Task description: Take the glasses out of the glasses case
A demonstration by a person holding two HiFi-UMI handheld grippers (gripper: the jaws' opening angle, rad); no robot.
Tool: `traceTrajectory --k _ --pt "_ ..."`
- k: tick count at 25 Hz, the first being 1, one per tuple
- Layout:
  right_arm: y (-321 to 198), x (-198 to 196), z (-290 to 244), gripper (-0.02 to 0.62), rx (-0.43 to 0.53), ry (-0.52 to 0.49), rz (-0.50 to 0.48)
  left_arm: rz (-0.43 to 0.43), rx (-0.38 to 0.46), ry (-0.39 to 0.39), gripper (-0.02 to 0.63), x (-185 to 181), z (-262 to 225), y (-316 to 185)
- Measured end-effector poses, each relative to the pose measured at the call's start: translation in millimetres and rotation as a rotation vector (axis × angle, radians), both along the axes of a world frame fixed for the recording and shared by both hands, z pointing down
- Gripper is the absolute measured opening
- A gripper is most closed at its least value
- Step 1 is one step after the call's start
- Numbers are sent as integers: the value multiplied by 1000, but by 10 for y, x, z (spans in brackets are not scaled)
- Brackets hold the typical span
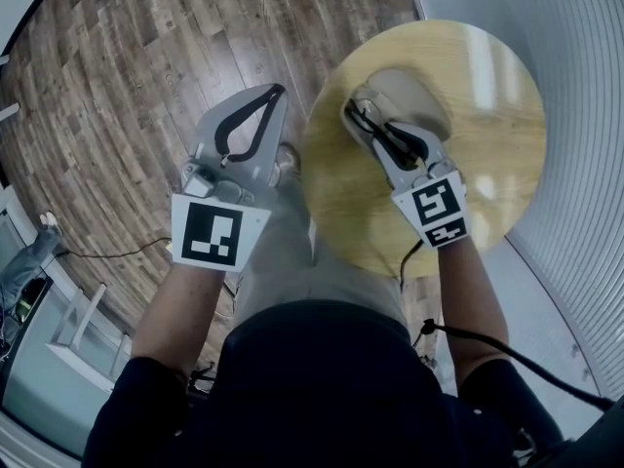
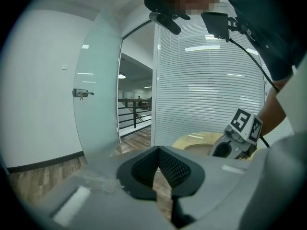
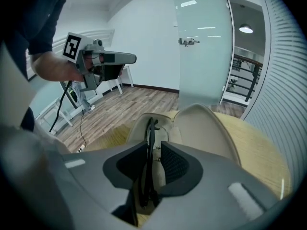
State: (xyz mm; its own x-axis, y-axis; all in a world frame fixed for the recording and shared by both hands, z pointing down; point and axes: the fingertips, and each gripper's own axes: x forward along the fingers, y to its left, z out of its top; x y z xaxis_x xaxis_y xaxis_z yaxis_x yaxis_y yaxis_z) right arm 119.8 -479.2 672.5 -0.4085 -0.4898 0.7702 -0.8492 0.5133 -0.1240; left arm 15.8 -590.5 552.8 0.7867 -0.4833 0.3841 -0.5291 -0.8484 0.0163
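An open beige glasses case lies on the round wooden table, its lid raised to the right. Black glasses stand on edge in the case's tray. My right gripper points down into the case with its jaws on either side of the glasses; a narrow gap shows at the right pad. From the head view the same glasses run along the right gripper. My left gripper hangs over the floor left of the table, fingertips together and nothing between them.
The table's edge is right of the left gripper. Wood-plank floor surrounds the table. A frosted glass door and a ribbed blind wall stand behind it. A white rack and a black cable are near the person.
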Motion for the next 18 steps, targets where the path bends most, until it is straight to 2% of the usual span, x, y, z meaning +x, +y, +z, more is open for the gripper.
traceTrajectory --k 8,18 --pt "20 -39 52 39 -39 7 -14 -19 6 2 6 -90 -18 -50" --pt "56 -16 -96 34 -11 5 38 -18 35 15 6 -177 -187 30"
